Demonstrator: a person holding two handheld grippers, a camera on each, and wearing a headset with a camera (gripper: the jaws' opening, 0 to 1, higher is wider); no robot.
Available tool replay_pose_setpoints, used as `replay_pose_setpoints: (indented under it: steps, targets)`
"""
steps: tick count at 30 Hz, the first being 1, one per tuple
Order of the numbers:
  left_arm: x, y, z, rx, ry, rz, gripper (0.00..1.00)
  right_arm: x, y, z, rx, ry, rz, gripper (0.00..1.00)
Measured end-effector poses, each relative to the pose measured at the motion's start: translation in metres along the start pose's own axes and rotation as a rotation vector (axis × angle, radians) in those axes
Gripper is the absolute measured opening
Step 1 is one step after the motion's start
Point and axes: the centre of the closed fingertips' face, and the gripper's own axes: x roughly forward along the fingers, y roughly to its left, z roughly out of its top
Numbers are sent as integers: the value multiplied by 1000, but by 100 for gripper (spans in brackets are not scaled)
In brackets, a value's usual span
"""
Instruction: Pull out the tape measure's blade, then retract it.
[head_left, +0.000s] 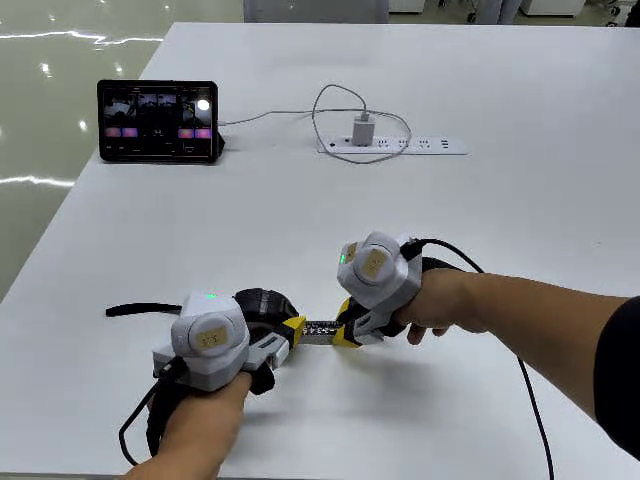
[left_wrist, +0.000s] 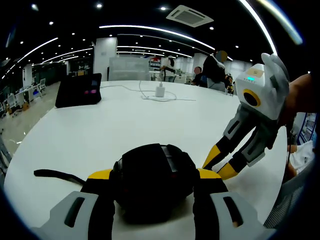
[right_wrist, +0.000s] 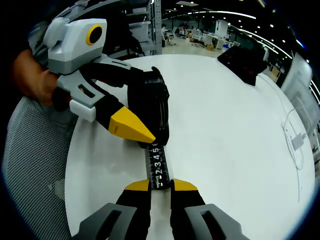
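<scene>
The right gripper (right_wrist: 160, 184) is pinched shut on the tip of the blade (right_wrist: 158, 167). The blade runs straight ahead of it to the tape measure (right_wrist: 150, 107), which is gripped by the left gripper (left_wrist: 155, 175) just beyond, so the pull should go directly back along that line. The tablet (head_left: 158, 120) and power strip (head_left: 400, 146) lie well away on the worktop (head_left: 480, 230), off that line.

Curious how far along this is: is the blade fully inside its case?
No: a short numbered stretch of blade runs from the case to the right tool.
</scene>
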Motion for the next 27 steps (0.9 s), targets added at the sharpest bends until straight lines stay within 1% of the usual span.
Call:
replay_pose_setpoints:
  steps: [13, 16, 27]
  targets:
    - [-1, 0, 1, -7, 0, -1, 59, 2, 0, 3, 9, -6, 6, 11]
    - [-1, 0, 0, -8, 0, -1, 59, 3, 1, 4, -1, -3, 6, 11]
    - [-1, 0, 0, -12, -1, -1, 59, 6, 1, 8, 0, -8, 6, 11]
